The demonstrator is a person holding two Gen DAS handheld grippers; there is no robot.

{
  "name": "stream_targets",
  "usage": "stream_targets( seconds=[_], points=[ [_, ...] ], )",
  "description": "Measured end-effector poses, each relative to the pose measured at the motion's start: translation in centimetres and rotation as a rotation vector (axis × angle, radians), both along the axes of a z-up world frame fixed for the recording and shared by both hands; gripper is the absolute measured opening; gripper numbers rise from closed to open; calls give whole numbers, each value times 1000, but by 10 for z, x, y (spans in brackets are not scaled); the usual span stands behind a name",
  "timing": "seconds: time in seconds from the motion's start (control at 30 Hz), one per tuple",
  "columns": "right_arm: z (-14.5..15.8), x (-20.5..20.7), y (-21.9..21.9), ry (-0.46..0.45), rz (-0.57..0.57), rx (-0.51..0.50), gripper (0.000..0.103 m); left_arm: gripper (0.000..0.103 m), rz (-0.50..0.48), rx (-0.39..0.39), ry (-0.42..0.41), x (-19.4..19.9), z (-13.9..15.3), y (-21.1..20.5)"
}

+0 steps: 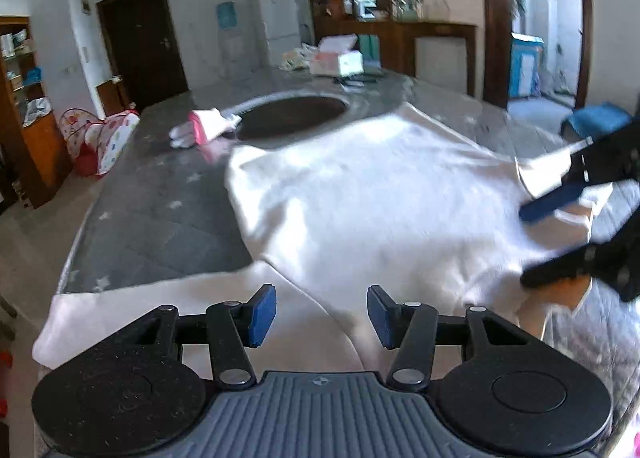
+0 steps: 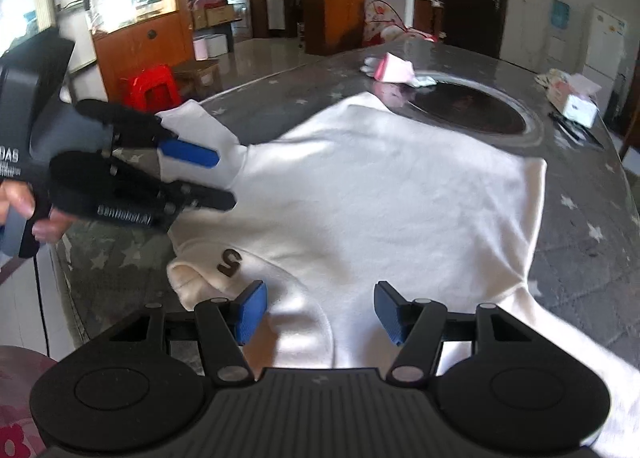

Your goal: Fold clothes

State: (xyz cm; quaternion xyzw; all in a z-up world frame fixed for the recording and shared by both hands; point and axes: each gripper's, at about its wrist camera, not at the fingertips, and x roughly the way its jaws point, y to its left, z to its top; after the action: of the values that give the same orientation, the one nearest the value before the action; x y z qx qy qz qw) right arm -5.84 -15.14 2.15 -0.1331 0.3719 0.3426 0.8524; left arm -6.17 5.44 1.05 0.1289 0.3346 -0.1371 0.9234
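Note:
A white sweatshirt [image 1: 360,194] lies spread flat on the grey star-patterned table [image 1: 160,218]. It also shows in the right wrist view [image 2: 380,194], with a dark "S" patch [image 2: 229,261] near the collar. My left gripper [image 1: 321,316] is open and empty, low over a sleeve at the near edge. It also shows in the right wrist view [image 2: 218,182], open above the other sleeve. My right gripper [image 2: 320,312] is open and empty over the collar end. In the left wrist view it [image 1: 528,246] hovers open at the garment's right edge.
A dark round inset [image 1: 292,116] sits in the table beyond the garment, with a small pink and white cloth [image 1: 204,126] beside it. Boxes [image 1: 340,58] stand at the far end. A red stool [image 2: 152,88] and cabinets stand beyond the table.

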Motion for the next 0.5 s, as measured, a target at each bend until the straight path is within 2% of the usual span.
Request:
stream_targets(
  seconds=[0.1,0.27,0.37,0.5],
  points=[
    [-4,-1,-3,14,1,-12,59,56,-12,27,-14,-4,0,-2],
    [7,-2,-11,-23,-25,14,59,58,-18,-5,-35,-4,13,-9],
    [2,-1,-14,-15,-40,-8,59,59,-46,-15,-49,-4,16,-20],
    [-6,-6,-16,-4,-37,-26,59,60,-89,35,-34,-6,3,-35]
  ],
)
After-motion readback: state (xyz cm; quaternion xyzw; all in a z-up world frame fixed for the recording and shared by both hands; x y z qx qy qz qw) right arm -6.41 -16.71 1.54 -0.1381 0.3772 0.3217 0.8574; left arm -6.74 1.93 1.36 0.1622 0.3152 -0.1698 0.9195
